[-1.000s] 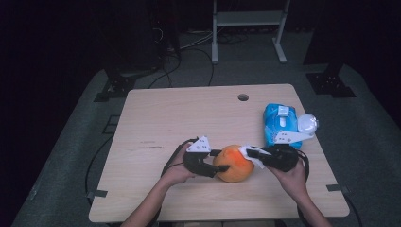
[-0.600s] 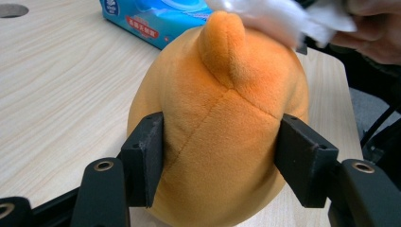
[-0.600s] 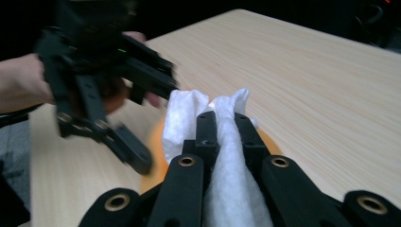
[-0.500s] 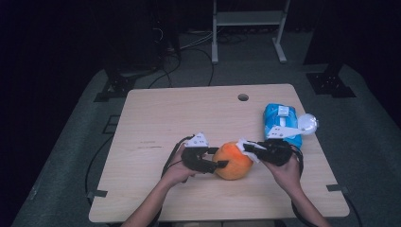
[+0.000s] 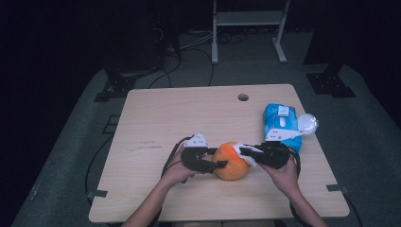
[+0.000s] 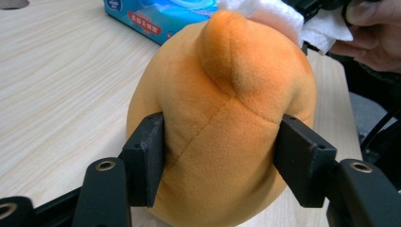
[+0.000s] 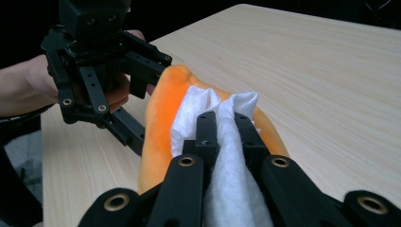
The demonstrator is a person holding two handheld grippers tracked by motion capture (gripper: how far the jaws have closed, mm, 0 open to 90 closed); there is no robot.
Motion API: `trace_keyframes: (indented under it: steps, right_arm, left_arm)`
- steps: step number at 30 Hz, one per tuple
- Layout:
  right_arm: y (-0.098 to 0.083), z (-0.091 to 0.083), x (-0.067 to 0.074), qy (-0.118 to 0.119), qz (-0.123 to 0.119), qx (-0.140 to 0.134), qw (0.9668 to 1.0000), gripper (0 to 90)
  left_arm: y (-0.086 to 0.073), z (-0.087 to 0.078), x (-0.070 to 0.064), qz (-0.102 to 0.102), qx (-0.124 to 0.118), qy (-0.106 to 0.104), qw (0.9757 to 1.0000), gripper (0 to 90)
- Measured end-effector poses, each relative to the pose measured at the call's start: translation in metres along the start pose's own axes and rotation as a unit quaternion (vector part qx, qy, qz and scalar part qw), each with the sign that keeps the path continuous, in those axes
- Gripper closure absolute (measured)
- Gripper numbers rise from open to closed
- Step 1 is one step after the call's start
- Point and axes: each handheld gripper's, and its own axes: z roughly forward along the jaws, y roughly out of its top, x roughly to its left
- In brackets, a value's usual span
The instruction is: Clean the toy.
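An orange plush toy [image 5: 230, 161] lies on the wooden table [image 5: 165, 118] near its front edge. My left gripper [image 5: 218, 159] holds it from the left. In the left gripper view the pads [image 6: 146, 156] press into both sides of the toy [image 6: 222, 109], and the jaws have just closed a little further on it. My right gripper [image 5: 243, 152] comes in from the right, shut on a white wipe [image 5: 249, 154]. In the right gripper view the wipe [image 7: 231, 189] is pinched between the jaws and lies against the top of the toy [image 7: 158, 127].
A blue pack of wipes [image 5: 282, 124] lies at the right of the table, just behind the right hand, with a round white lid [image 5: 307, 124] beside it. A small hole [image 5: 243, 97] sits near the far edge. A metal stand and cables are on the floor beyond.
The right gripper and its wipe have edged slightly leftward over the toy. The left gripper keeps its hold in nearly the same place.
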Motion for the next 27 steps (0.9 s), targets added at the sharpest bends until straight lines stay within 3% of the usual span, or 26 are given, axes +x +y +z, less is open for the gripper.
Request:
trace_keyframes:
  steps: [2,7,8,9,11,13,15,20,22,25,27]
  right_arm:
    - [0.002,0.001,-0.001,-0.007,-0.001,0.002,1.0,82.2]
    - [0.0,0.0,-0.01,-0.019,0.007,0.009,0.9998,81.9]
    - [-0.001,-0.001,-0.011,-0.021,0.008,0.009,0.9997,81.9]
    - [-0.003,-0.003,-0.012,-0.028,0.009,0.012,0.9995,81.9]
    - [-0.008,-0.008,-0.015,-0.029,0.013,0.011,0.9994,81.9]
    - [-0.013,-0.012,-0.016,-0.026,0.018,0.009,0.9995,81.9]
    - [-0.017,-0.016,-0.017,-0.023,0.019,0.009,0.9995,81.9]
    - [-0.015,-0.022,-0.019,-0.029,0.022,0.015,0.9992,81.8]
    - [-0.015,-0.027,-0.018,-0.034,0.028,-0.002,0.999,82.0]
    - [-0.018,-0.026,-0.019,-0.017,0.041,0.014,0.9989,82.0]
    - [-0.022,-0.027,-0.02,0.0,0.042,0.023,0.9989,81.9]
  left_arm:
    - [0.0,-0.001,0.0,-0.002,0.001,-0.007,1.0,40.5]
    - [0.003,0.0,-0.01,0.044,0.018,-0.029,0.9985,38.0]
    - [0.003,-0.001,-0.012,0.058,0.022,-0.048,0.9969,39.4]
    - [0.004,-0.002,-0.014,0.07,0.021,-0.055,0.9958,41.2]
    - [0.007,-0.003,-0.014,0.075,0.01,-0.042,0.9963,41.5]
    - [0.009,-0.004,-0.012,0.077,-0.02,-0.021,0.9966,37.7]
    - [0.01,-0.003,-0.009,0.061,-0.037,-0.022,0.9973,36.5]
    - [0.005,0.011,-0.019,0.066,0.001,-0.048,0.9967,39.7]
    - [0.005,0.011,-0.023,0.087,0.015,-0.059,0.9944,39.6]
    - [0.008,0.008,-0.027,0.102,0.029,-0.076,0.9915,39.0]
    - [0.012,0.004,-0.027,0.104,0.026,-0.082,0.9909,38.5]
